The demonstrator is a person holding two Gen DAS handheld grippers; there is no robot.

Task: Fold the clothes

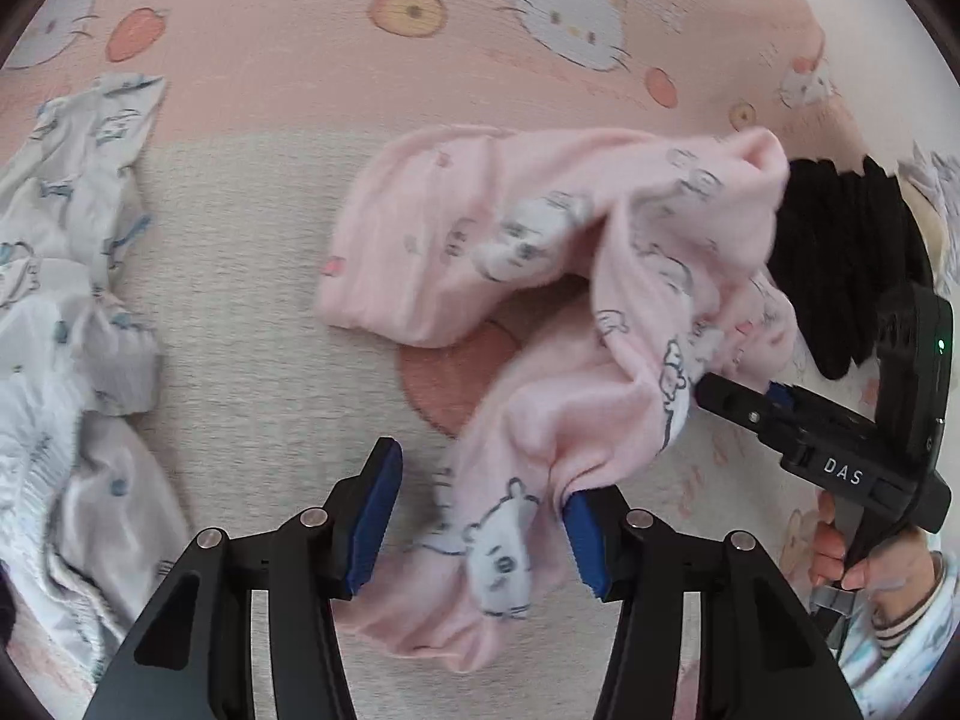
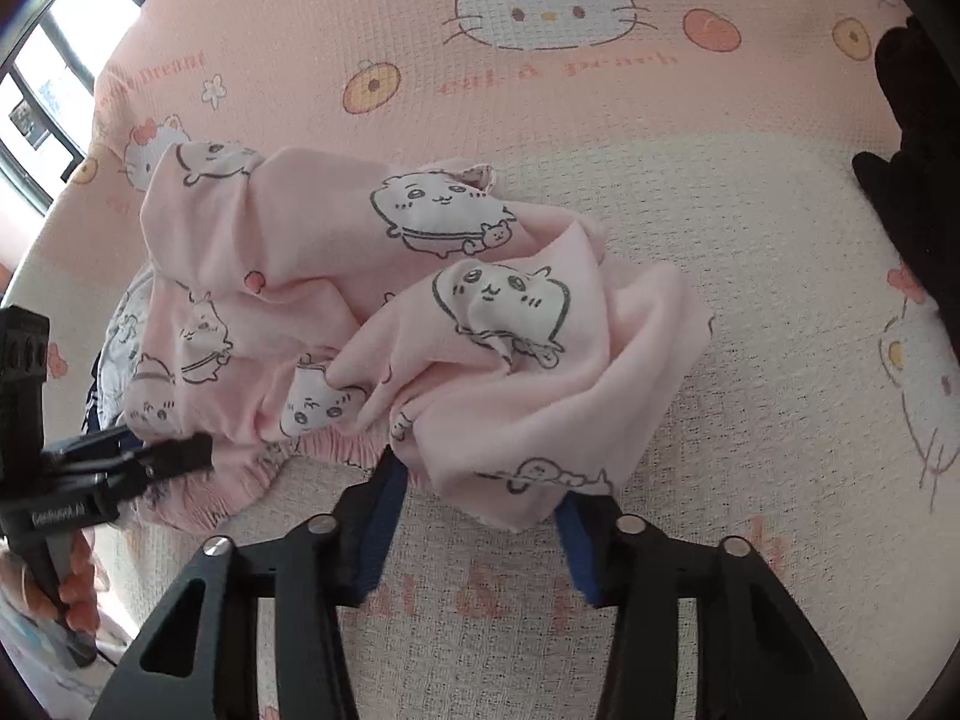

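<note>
A crumpled pink garment with white cartoon animal prints (image 1: pixel 540 276) lies on the Hello Kitty bed cover (image 1: pixel 252 300). My left gripper (image 1: pixel 480 504) is open, its jaws wide apart around a bunched end of the garment that touches the right pad (image 1: pixel 585 534). My right gripper (image 2: pixel 480 504) is open too, with a pink fold hanging between its jaws above the cover. The garment's elastic waistband (image 2: pixel 252 468) shows in the right wrist view. Each gripper appears in the other's view, the right one (image 1: pixel 714 390) against the cloth, the left one (image 2: pixel 174 450) at the waistband.
A white garment with blue prints (image 1: pixel 66 324) lies bunched at the left. A black garment (image 1: pixel 840 264) lies at the right, also in the right wrist view (image 2: pixel 912 192). A window (image 2: pixel 42 96) is at the far left. Hands hold both grippers' handles.
</note>
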